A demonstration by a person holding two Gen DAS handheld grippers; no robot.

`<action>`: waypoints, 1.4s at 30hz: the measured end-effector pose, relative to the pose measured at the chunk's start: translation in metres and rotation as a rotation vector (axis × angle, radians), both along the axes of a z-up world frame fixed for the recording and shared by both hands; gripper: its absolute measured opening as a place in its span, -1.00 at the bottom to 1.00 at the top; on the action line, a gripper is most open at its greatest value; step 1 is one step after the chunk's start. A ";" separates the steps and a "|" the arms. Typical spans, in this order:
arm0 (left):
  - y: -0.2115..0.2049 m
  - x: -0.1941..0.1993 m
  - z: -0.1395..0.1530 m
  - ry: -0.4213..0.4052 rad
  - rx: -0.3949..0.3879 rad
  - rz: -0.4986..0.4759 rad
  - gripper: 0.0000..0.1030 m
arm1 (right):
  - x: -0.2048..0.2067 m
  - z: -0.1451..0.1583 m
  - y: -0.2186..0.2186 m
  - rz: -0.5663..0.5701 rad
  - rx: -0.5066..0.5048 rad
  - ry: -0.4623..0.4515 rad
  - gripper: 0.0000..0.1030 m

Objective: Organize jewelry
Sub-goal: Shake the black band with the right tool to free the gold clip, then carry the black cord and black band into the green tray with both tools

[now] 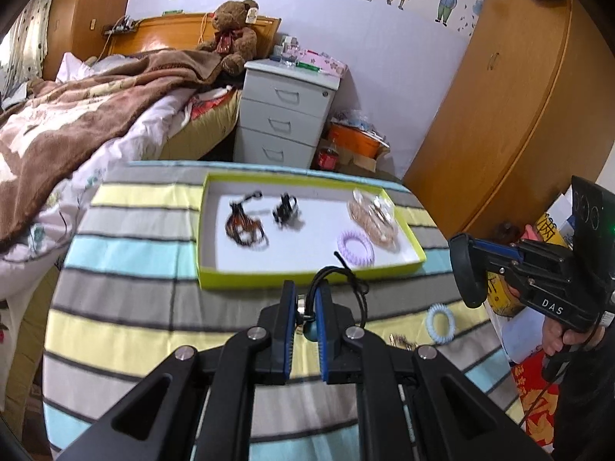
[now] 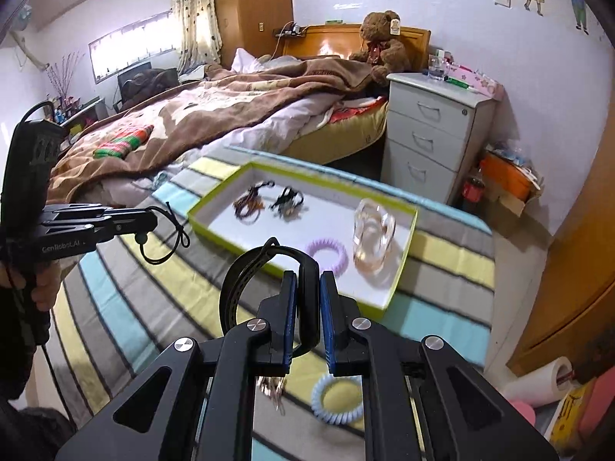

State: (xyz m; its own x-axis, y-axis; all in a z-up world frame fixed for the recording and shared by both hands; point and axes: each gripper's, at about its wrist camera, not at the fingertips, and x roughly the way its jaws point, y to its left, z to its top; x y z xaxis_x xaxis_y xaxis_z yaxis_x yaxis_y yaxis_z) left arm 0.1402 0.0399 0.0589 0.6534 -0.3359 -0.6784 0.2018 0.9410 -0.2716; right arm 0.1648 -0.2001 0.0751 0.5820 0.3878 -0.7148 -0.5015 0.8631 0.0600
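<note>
My left gripper [image 1: 305, 292] is shut on a black cord bracelet [image 1: 346, 272] with a teal bead, held above the striped cloth just short of the yellow-green tray [image 1: 307, 280]. My right gripper [image 2: 308, 274] is shut on a black band [image 2: 230, 292] that loops out to its left, also above the cloth near the tray [image 2: 399, 280]. In the tray lie brown bracelets [image 1: 244, 226], a black piece [image 1: 285, 211], a purple spiral tie [image 1: 355, 247] and clear pinkish bangles [image 1: 371, 217]. On the cloth under the grippers lie a light blue spiral tie [image 2: 336, 399] and a small gold piece [image 2: 273, 388].
The striped cloth [image 1: 134, 288] covers the table. A bed with a brown blanket [image 2: 215, 115] is to the left and behind. White bedside drawers [image 1: 284, 115] stand beyond the tray. A wooden wardrobe [image 1: 511, 115] is at right, with an orange basin [image 2: 503, 176] on the floor.
</note>
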 end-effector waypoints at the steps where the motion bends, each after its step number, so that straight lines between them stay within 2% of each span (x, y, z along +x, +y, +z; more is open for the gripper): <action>1: 0.000 0.003 0.002 -0.006 0.001 -0.004 -0.80 | 0.004 0.002 0.001 -0.002 -0.001 -0.001 -0.76; 5: 0.005 0.020 0.007 -0.016 0.008 0.002 -0.80 | 0.028 0.005 0.011 -0.011 -0.010 0.004 -0.76; 11: 0.006 0.045 0.000 0.003 0.013 0.009 -0.80 | 0.075 -0.005 0.029 -0.045 -0.034 0.046 -0.76; 21: 0.008 0.086 -0.035 0.082 0.007 0.028 -0.80 | 0.138 -0.039 0.061 -0.106 -0.076 0.135 -0.76; 32: 0.003 0.102 -0.067 0.150 0.003 0.034 -0.80 | 0.166 -0.073 0.081 -0.094 -0.173 0.198 -0.76; 42: 0.003 0.110 -0.079 0.178 0.009 0.050 -0.80 | 0.173 -0.087 0.093 -0.094 -0.251 0.196 -0.76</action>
State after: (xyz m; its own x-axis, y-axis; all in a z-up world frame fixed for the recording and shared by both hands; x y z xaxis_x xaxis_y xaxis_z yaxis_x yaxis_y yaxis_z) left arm 0.2503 0.0426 -0.0205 0.5383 -0.2996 -0.7877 0.1042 0.9512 -0.2906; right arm 0.3375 -0.1076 -0.0120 0.4487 0.1364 -0.8832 -0.4186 0.9052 -0.0729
